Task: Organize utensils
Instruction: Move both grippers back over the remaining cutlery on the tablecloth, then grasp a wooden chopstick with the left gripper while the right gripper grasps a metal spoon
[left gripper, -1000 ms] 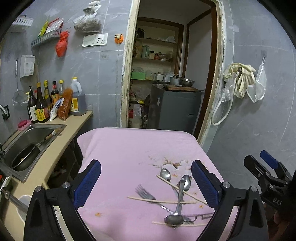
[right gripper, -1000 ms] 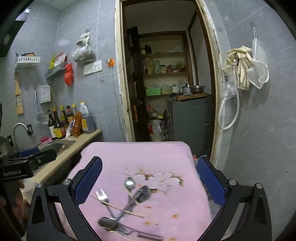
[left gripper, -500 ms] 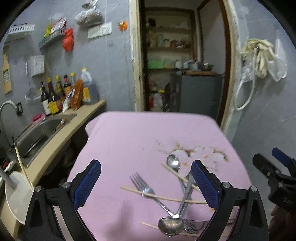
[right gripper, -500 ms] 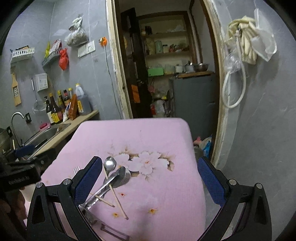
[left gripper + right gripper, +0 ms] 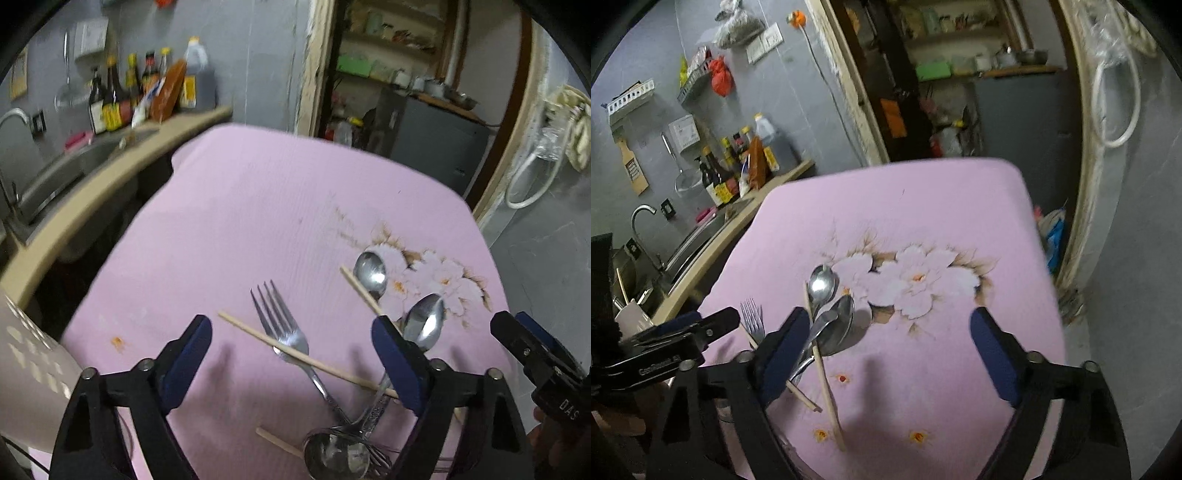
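Observation:
A pile of utensils lies on a pink flowered cloth [image 5: 258,206]. In the left wrist view I see a fork [image 5: 284,328], two spoons [image 5: 371,273] [image 5: 424,321], a ladle-like spoon bowl [image 5: 338,456] and wooden chopsticks [image 5: 306,356] crossing them. My left gripper [image 5: 291,356] is open, just above the fork and chopstick. My right gripper [image 5: 890,350] is open over the cloth [image 5: 923,206], right of the spoons [image 5: 822,284] and a chopstick [image 5: 823,373]. The fork [image 5: 752,319] shows at its left.
A counter with a sink [image 5: 62,173] and several sauce bottles [image 5: 118,99] runs along the left. A white perforated holder [image 5: 26,365] stands at the lower left. A doorway [image 5: 406,74] with shelves and a grey cabinet [image 5: 436,140] is behind the table.
Both grippers have moved down and closer to the utensil pile. The utensils have not moved.

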Demonstrator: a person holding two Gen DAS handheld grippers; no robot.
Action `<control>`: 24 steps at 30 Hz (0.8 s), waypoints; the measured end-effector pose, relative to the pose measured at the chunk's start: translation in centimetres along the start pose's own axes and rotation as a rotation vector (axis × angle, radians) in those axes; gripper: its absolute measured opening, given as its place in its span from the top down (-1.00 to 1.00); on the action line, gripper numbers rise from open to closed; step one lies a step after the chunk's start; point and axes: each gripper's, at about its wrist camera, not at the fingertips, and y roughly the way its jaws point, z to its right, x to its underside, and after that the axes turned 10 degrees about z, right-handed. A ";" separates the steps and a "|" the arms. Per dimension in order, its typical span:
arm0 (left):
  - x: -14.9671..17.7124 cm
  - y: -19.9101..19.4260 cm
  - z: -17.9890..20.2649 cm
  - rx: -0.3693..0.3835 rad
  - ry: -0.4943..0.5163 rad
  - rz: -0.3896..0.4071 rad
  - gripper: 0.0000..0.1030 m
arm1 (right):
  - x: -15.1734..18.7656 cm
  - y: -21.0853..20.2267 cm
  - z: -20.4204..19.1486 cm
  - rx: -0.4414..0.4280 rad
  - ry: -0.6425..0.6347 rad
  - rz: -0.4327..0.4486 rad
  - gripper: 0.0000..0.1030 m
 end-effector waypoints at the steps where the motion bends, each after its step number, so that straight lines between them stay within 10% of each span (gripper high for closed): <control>1: 0.1 0.3 0.0 -0.005 -0.009 -0.014 -0.53 | 0.1 0.3 0.1 -0.006 0.001 -0.009 -0.35; 16: 0.8 4.3 -3.3 0.043 -0.317 -0.173 0.63 | 0.9 6.0 -0.5 -0.123 0.079 -0.149 0.27; 24: 0.3 5.9 -2.2 0.124 -0.296 -0.177 0.77 | 1.4 7.1 -0.5 -0.159 0.109 -0.177 0.38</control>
